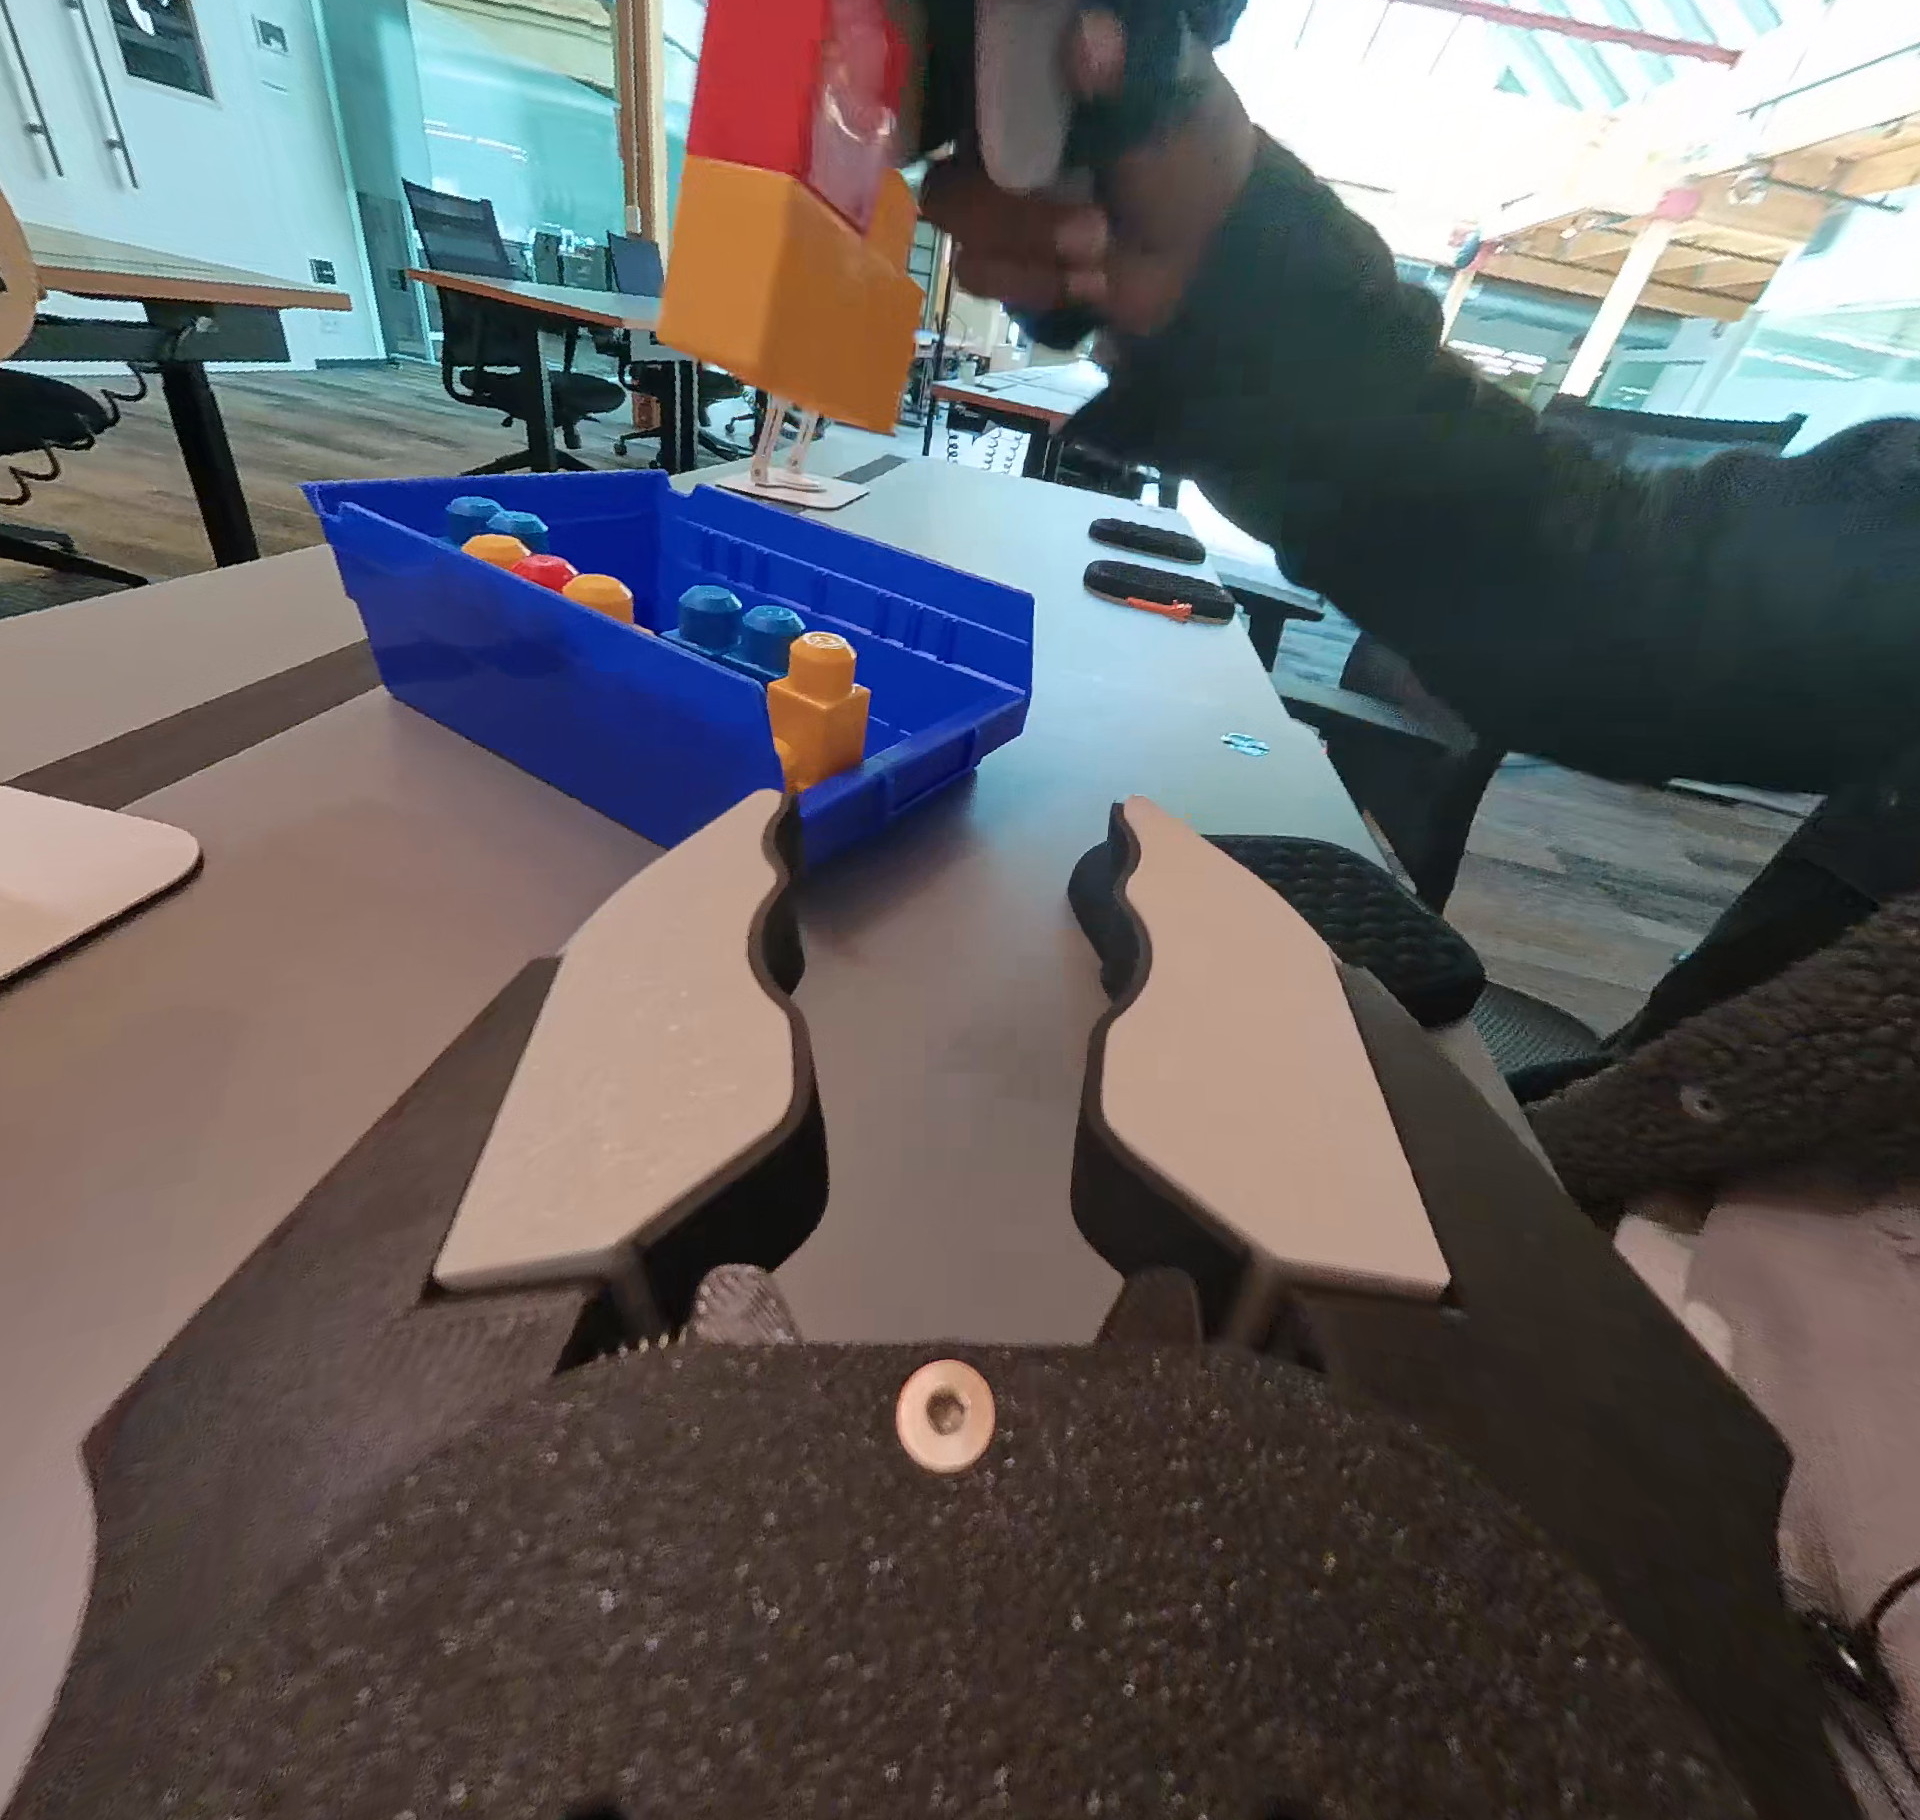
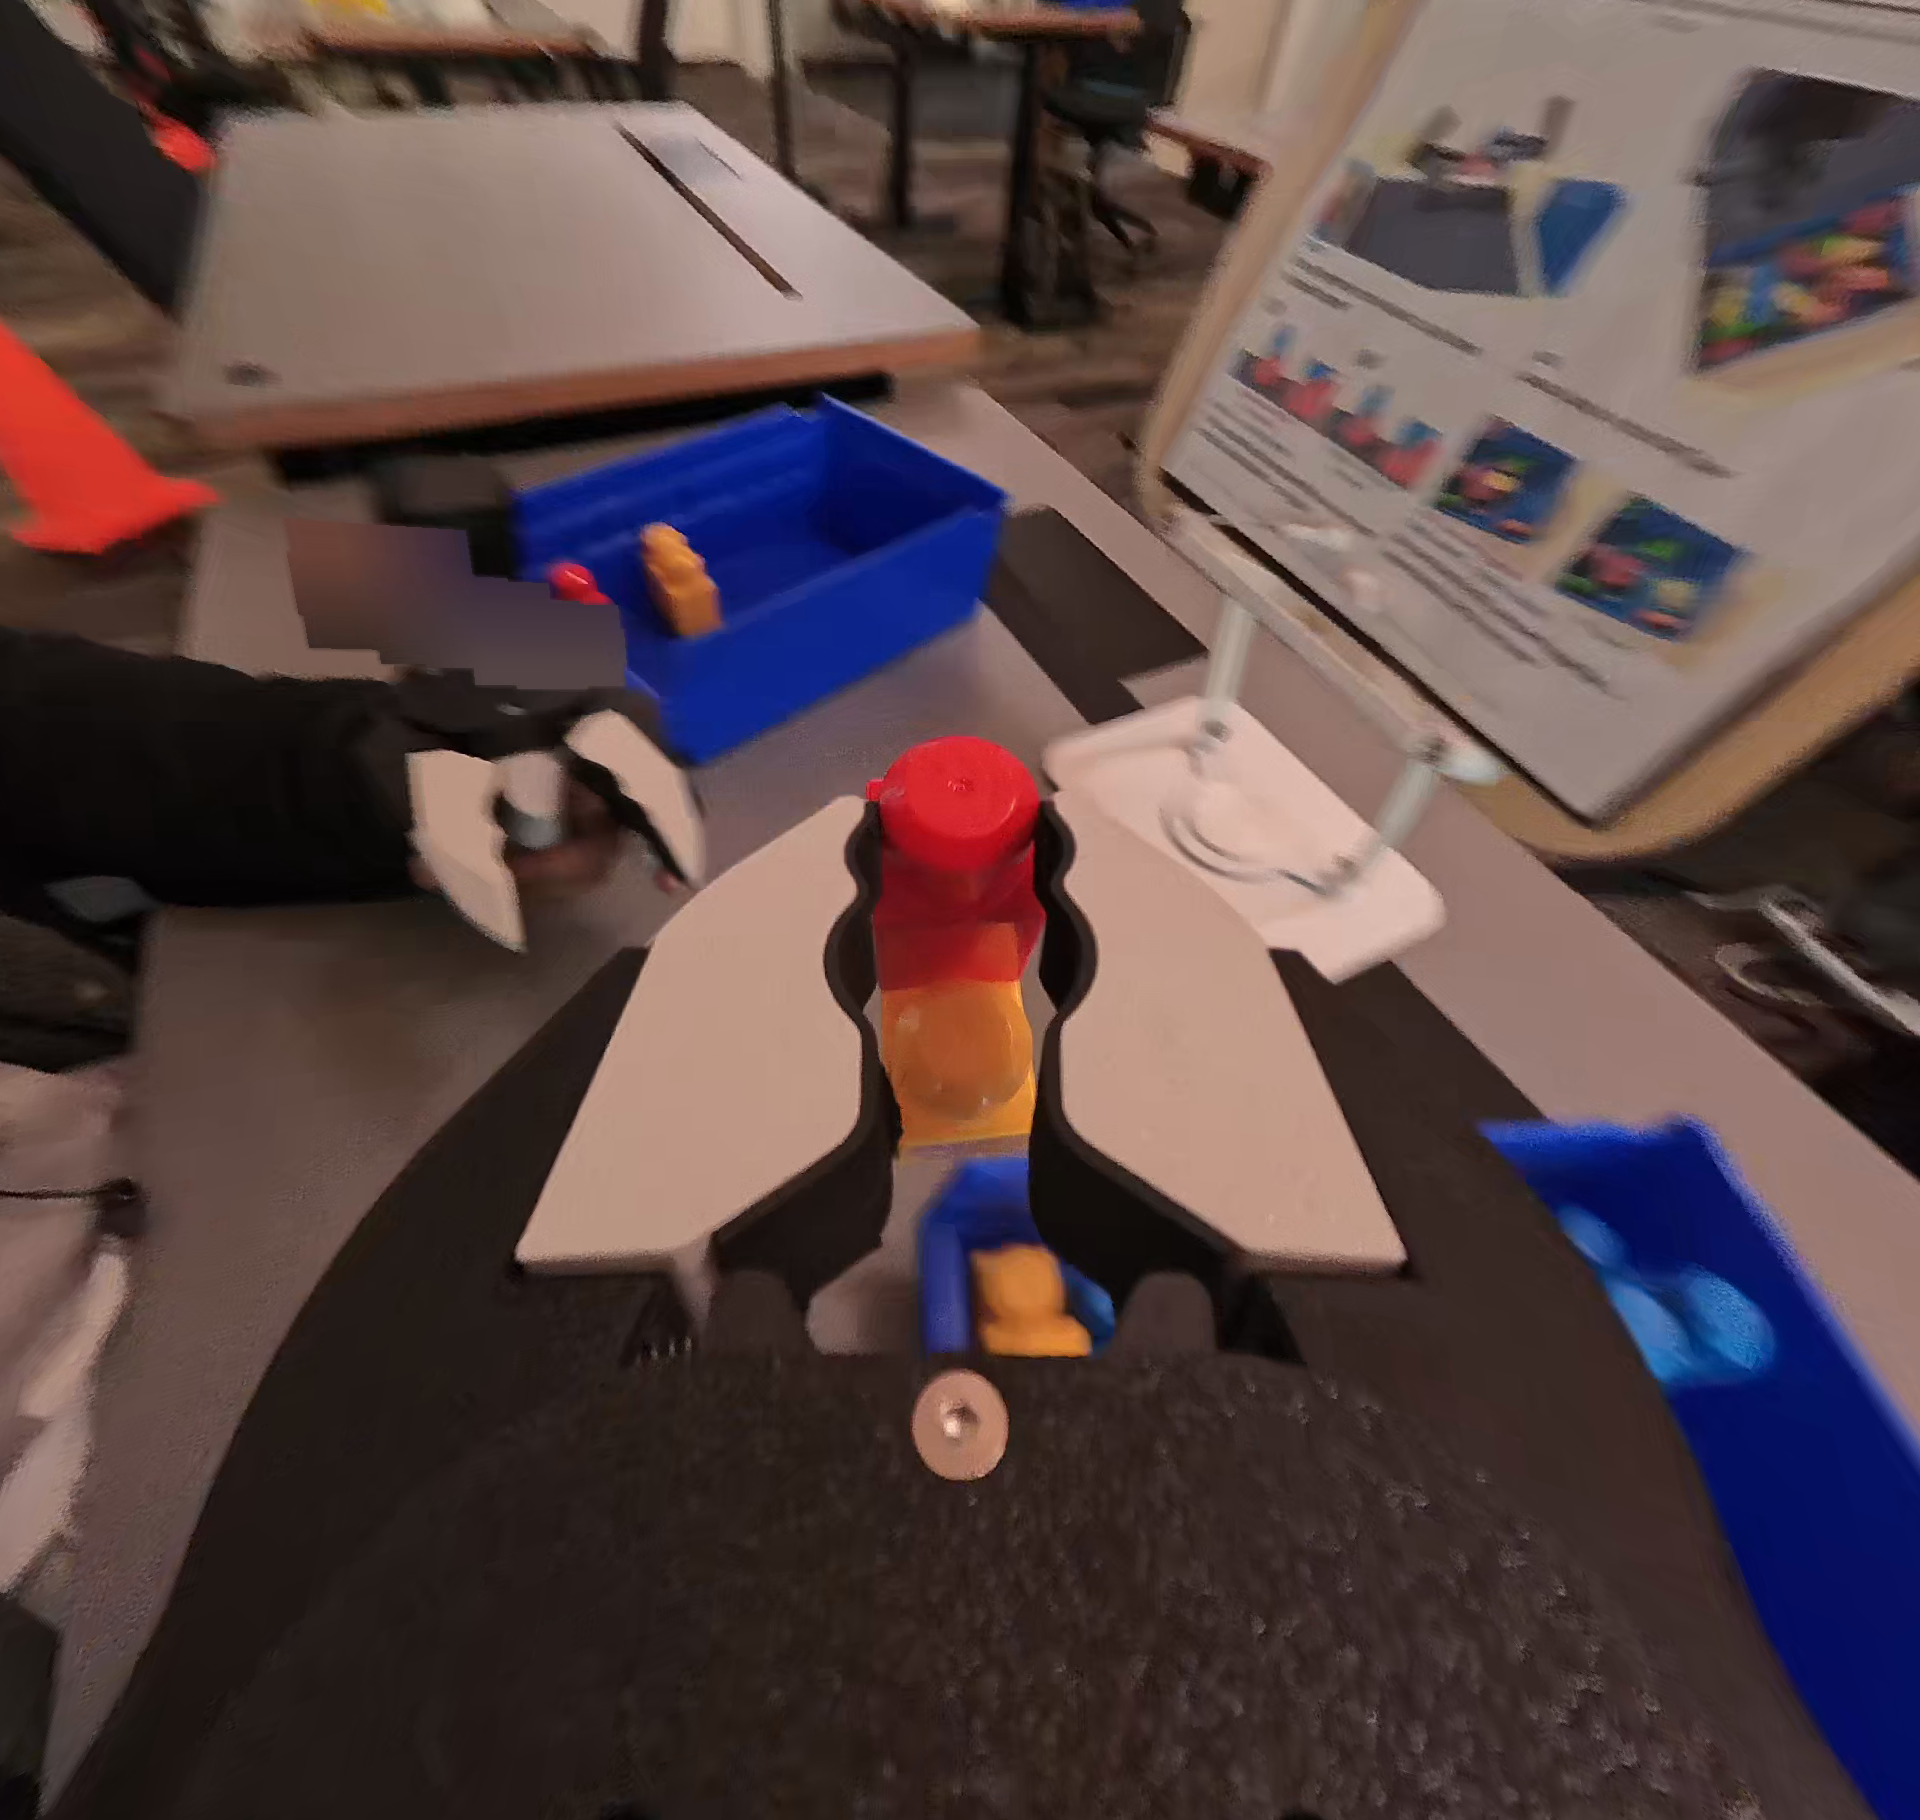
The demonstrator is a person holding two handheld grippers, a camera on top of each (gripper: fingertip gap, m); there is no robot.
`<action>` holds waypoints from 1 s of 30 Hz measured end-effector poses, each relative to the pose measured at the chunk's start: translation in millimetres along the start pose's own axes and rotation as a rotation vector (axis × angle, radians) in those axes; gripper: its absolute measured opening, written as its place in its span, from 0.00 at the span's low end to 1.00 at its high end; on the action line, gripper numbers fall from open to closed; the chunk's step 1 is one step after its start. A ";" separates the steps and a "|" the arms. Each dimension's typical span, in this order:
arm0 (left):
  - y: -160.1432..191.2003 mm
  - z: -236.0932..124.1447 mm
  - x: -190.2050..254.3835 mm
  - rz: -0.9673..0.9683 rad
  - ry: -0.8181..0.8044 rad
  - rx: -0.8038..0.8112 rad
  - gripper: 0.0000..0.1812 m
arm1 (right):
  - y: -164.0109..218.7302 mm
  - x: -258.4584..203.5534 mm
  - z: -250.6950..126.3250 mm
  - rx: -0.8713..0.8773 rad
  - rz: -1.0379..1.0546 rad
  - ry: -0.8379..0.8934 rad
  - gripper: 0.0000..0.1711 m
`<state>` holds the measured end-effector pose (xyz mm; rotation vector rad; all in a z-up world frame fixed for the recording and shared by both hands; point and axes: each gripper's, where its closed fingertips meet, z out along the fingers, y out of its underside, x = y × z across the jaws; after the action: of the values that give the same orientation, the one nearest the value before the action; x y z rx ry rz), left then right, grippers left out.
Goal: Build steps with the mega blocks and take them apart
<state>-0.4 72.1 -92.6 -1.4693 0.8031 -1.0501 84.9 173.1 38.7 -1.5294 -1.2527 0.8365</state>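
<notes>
While the right gripper point(image 2: 956, 949) grips a red block point(image 2: 956, 835) joined to an orange block point(image 2: 961, 1074), this is how the scene reads:

Right gripper: closed on the red-and-orange pair, raised in the air above the blue bin point(image 1: 582, 690).

Left gripper point(image 1: 951, 897): fingers parted, nothing between them, low over the grey table point(image 1: 312, 939) just beside the bin.

Blocks in bin: several blue, orange and red ones lie inside; a small orange block point(image 1: 821, 710) stands upright at the near end.

Second bin: another blue bin point(image 2: 831, 544) farther along the table holds at least a red and an orange piece.

Other things: an instruction board on a white stand point(image 2: 1247, 835) sits beside the work area.

Progress (a judgement): no staircase stands on the table, and only this two-block piece is joined. Whether building has barely begun or dismantling is nearly finished cannot be told; either way, most blocks lie loose in the bin.
</notes>
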 end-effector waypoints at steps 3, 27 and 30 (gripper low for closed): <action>5.7 2.2 -2.4 0.012 -0.018 -0.026 0.29 | 14.2 52.7 -19.2 -0.130 -0.012 0.105 0.16; 26.5 6.9 -8.7 -0.020 -0.015 -0.095 0.25 | 195.0 239.7 -18.7 -0.515 0.013 0.192 0.16; 29.5 7.9 -9.0 -0.030 -0.010 -0.105 0.25 | 204.3 244.8 -16.7 -0.548 -0.006 0.187 0.16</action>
<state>5.6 78.5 -123.2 -1.5783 0.8430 -1.0353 223.3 402.4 -135.2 -1.9789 -1.4131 0.3400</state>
